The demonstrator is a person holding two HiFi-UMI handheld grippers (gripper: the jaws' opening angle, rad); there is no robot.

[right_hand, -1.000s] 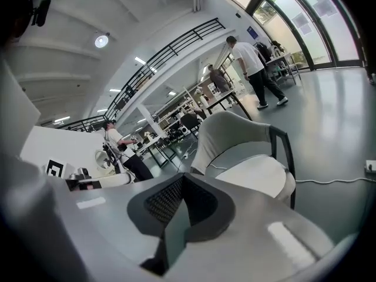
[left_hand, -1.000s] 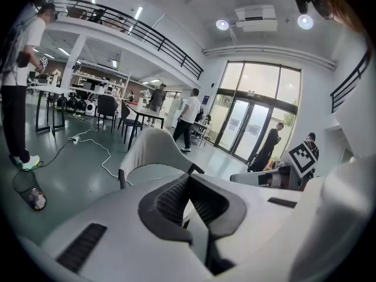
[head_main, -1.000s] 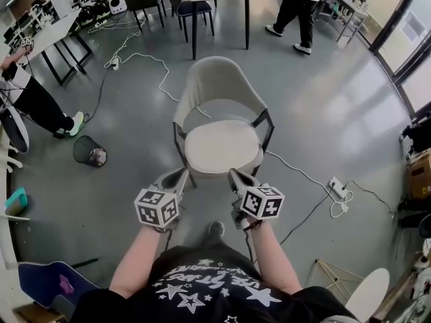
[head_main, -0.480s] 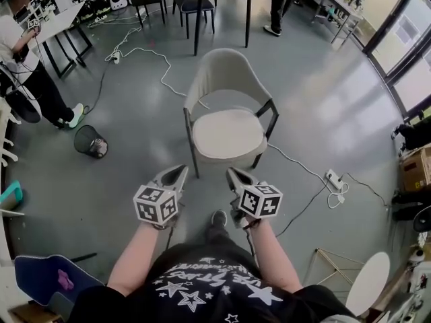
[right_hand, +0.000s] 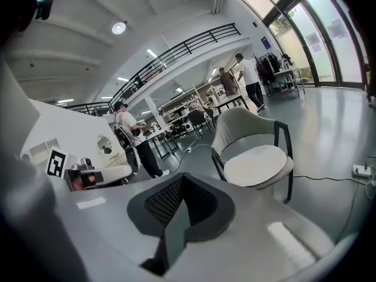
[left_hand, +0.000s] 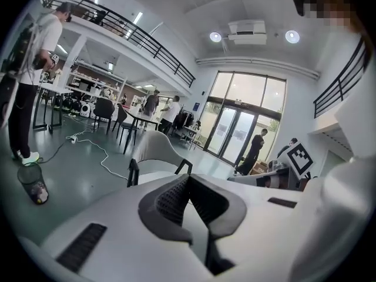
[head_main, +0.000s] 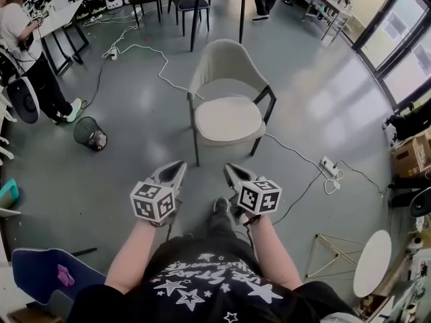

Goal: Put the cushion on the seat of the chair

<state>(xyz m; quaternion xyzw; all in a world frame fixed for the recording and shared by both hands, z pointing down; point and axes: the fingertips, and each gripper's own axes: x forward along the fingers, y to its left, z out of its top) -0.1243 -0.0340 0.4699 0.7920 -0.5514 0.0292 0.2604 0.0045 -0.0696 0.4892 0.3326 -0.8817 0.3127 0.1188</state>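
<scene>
A round cream cushion (head_main: 227,120) lies on the beige dark-legged chair (head_main: 225,66); left tool (head_main: 177,169) and right tool (head_main: 231,171) are both closed tight and empty.

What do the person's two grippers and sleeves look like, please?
The left gripper and right gripper are pale grey tapered shells with dark ribbed pads and a white cube bearing black square markers. The person wears a black short-sleeved star-printed T-shirt.

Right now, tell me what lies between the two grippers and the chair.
Only bare floor between the left gripper, the right gripper and the chair, shown in the head view.
</scene>
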